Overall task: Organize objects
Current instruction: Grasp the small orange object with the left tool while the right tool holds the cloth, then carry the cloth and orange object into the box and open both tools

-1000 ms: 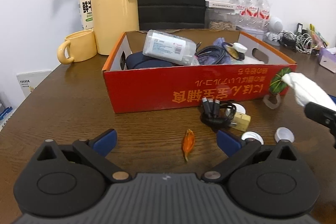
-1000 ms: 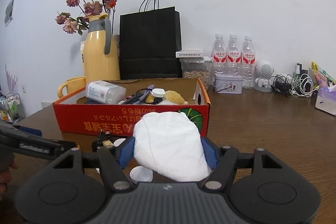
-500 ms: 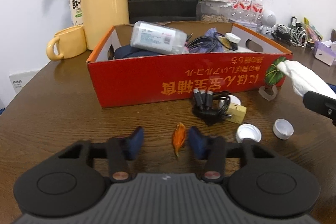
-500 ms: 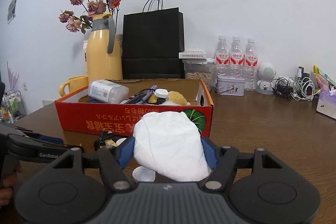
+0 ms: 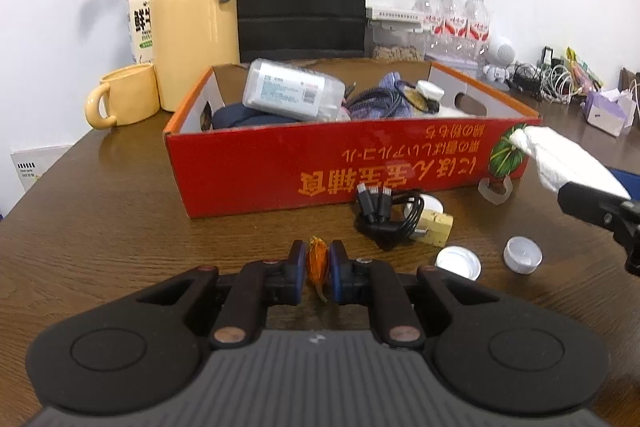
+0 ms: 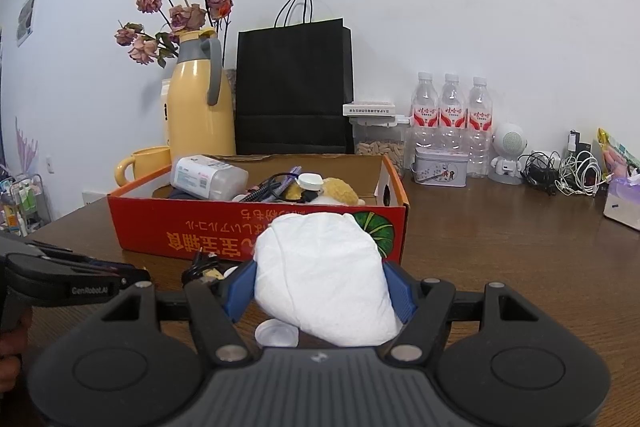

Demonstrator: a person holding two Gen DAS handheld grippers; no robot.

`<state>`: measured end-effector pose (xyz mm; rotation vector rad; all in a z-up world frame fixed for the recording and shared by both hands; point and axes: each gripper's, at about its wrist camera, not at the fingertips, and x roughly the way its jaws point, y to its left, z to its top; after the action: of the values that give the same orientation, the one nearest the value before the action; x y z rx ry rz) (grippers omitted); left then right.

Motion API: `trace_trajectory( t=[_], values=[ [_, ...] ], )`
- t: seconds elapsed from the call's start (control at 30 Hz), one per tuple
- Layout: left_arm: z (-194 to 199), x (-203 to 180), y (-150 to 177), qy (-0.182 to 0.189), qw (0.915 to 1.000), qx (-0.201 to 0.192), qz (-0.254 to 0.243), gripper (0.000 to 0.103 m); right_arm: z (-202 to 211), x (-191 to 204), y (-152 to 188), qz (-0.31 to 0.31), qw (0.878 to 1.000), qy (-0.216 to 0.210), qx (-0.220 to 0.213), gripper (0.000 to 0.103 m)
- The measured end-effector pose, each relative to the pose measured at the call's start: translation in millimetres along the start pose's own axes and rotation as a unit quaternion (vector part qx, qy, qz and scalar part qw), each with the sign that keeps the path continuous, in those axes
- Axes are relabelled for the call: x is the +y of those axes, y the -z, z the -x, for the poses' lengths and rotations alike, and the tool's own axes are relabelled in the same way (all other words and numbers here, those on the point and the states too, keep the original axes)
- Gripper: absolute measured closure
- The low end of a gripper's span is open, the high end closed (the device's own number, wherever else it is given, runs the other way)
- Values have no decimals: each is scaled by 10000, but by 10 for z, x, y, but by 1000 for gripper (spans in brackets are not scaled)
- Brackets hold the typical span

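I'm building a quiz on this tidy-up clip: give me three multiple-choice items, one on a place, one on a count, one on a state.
1. Where does the black cable bundle lie?
A. in the box
B. on the table before the box
C. in the mug

2. How many water bottles stand by the wall?
A. two
B. three
C. five

3. What is the left gripper doing?
A. shut on the orange bit
B. open above a cap
C. holding the white wad

Answers: 1 B, the cable bundle rests on the table in front of the red box. 2 B, three water bottles stand in a row. 3 A, the left gripper pinches the orange bit; the right gripper has the white wad.
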<state>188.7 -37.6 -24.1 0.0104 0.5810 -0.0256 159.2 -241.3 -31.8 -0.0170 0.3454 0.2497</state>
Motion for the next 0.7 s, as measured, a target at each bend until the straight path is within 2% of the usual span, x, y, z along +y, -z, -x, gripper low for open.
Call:
trace_trajectory(
  t=[0.2,0.4,0.7],
  values=[
    [127,-2,-134,124,9998,-163,63,89,31,42,-83,96,9999,-105,-57,36],
    [213,-58,-514,192,9983,-554,-20,89,-15,95,-329,261,9994,-47,-225,36],
    [56,-178,-1039,267,9961,-834,85,89,-460,197,-820,486,9986,-22,-217,36]
  ],
)
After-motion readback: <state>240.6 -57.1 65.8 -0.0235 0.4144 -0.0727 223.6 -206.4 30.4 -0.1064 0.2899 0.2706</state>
